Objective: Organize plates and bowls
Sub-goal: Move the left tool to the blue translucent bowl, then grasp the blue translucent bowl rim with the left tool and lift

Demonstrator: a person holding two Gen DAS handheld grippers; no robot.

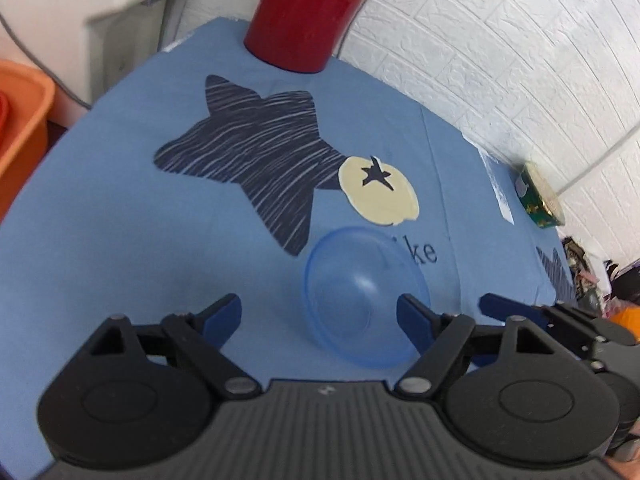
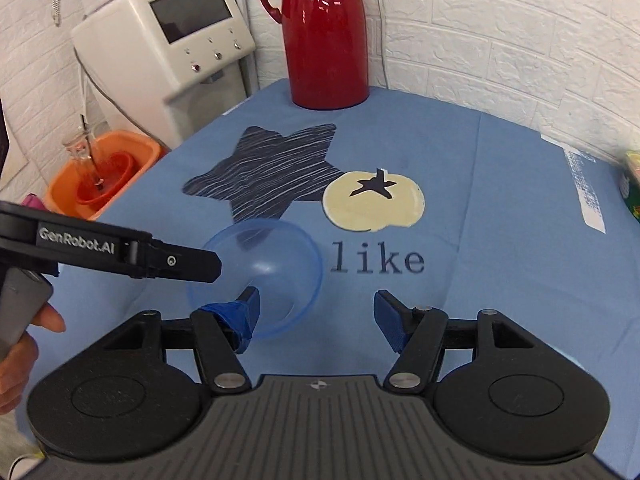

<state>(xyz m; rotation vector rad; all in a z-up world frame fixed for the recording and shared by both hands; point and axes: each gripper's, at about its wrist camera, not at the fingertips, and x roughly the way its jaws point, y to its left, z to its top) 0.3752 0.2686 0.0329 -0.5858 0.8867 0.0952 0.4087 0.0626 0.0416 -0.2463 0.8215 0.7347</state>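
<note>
- Sitting off the table's left edge, an orange basin (image 2: 105,172) holds a red bowl-like vessel (image 2: 107,179), with a clear glass bottle (image 2: 82,152) standing against its near rim.
- A tall red thermos jug (image 2: 326,36) stands at the far end of the blue tablecloth (image 2: 500,280), close to the white brick-pattern wall (image 2: 500,32).
- The cloth carries a dark striped star, a cream tomato shape and the word "like"; a green tin (image 1: 542,196) sits at its right edge.
- A white machine with a screen (image 2: 172,36) stands behind the table's left corner.
- The translucent blue bowl (image 2: 264,276) rests upright on the cloth, just left of "like", thin-walled and see-through.
- The left gripper (image 1: 320,316) is spread wide, its fingers either side of the bowl, not pinching it.
- The right gripper (image 2: 316,312) is also spread wide; its left finger overlaps the bowl's near rim, but contact is unclear.
- A hand (image 2: 28,332) holds the left gripper's handle.
</note>
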